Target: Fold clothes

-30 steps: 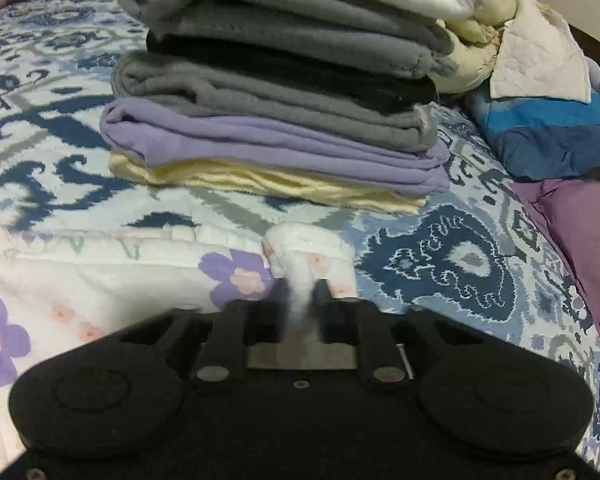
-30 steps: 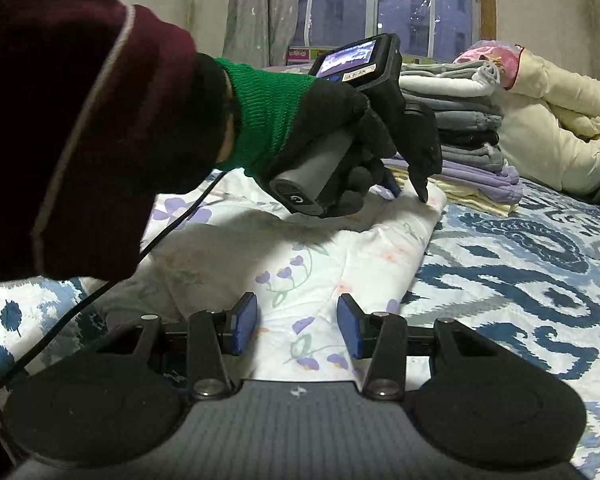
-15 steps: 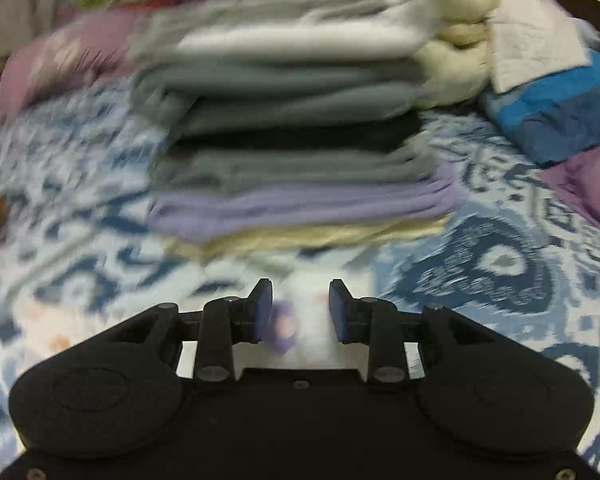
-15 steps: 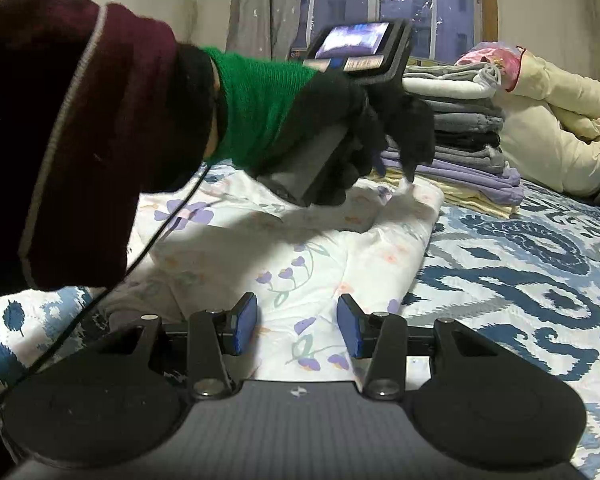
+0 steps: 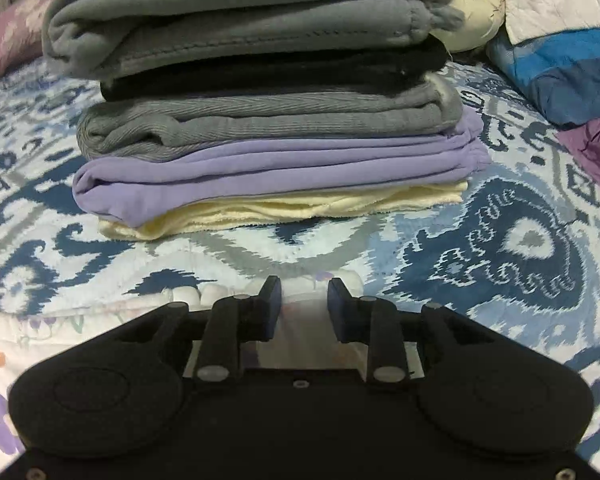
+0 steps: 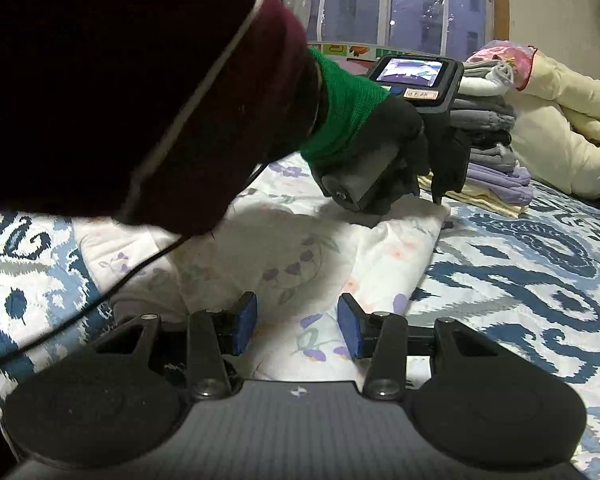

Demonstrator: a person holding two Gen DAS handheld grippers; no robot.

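A white floral garment [image 6: 300, 248] lies partly folded on the bedspread. Its far corner [image 5: 340, 280] sits just under my left gripper [image 5: 305, 292], whose jaws stand apart with no cloth pinched between them. A gloved hand [image 6: 380, 152] holds that gripper at the garment's far end. Just beyond it rises a stack of folded clothes [image 5: 268, 140] in grey, black, lilac and pale yellow, also seen as the stack [image 6: 492, 152] in the right wrist view. My right gripper [image 6: 298, 312] hovers open over the garment's near edge, its pads clear of the cloth.
A blue and white patterned bedspread [image 5: 500, 260] covers the bed. Cream quilted bedding [image 6: 560, 120] is heaped at the back right, with a blue cloth [image 5: 560, 72] and a purple cloth [image 5: 596, 148] beside it. A dark red sleeve [image 6: 120, 80] and a black cable [image 6: 100, 300] cross the left.
My left gripper was shut on the garment's corner a second ago; its jaws have opened and let the corner drop, and it has shifted towards the stack. My right gripper has stayed put.
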